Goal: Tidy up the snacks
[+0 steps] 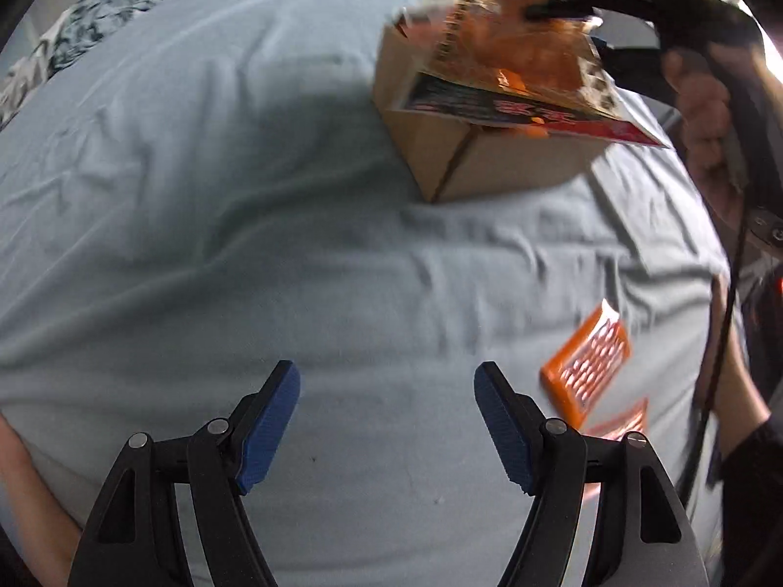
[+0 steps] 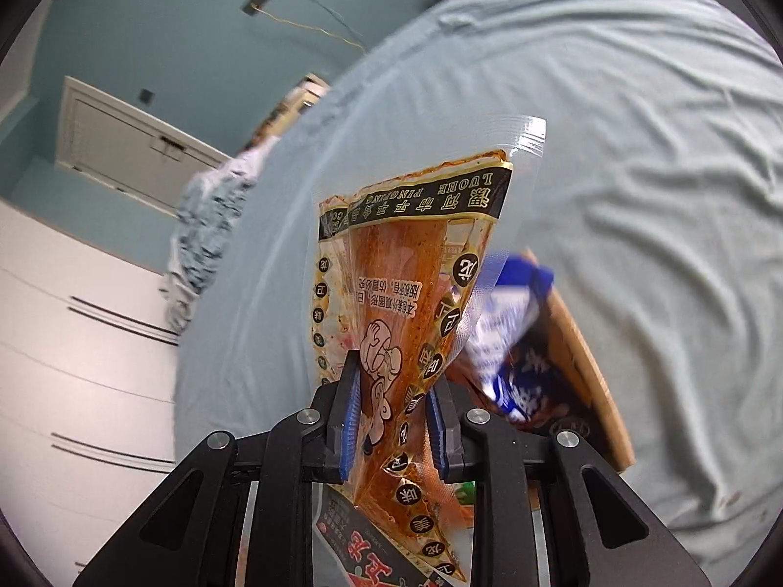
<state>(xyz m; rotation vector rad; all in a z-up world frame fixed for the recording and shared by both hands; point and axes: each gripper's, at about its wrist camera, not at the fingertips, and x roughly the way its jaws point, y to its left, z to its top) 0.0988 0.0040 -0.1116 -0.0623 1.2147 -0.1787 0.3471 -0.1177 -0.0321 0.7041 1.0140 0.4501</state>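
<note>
Crinkly clear plastic hangs over cardboard: we hold an orange snack pouch point(image 2: 416, 323) above the cardboard box point(image 1: 470, 166) on the bed.

Our right gripper point(image 2: 394, 420) is clamped on the pouch, blue ribbed pads pressing both sides; our left gripper point(image 1: 386, 420) hangs spread apart with nothing between its fingers, over a wide bare stretch of wrinkled pale blue sheet point(image 1: 244, 244). From the left wrist we see the box closed-sided and square-cornered, well in from the bed's edges, and two flat orange packets point(image 1: 587, 367) lying near the bed's right edge, just beside the person's arm. Only the right wrist view looks into the box, where a blue-and-white packet point(image 2: 509, 342) sits, and past the bed's far edge to white drawers point(image 2: 73, 342) and a patterned cloth point(image 2: 205, 225).
</note>
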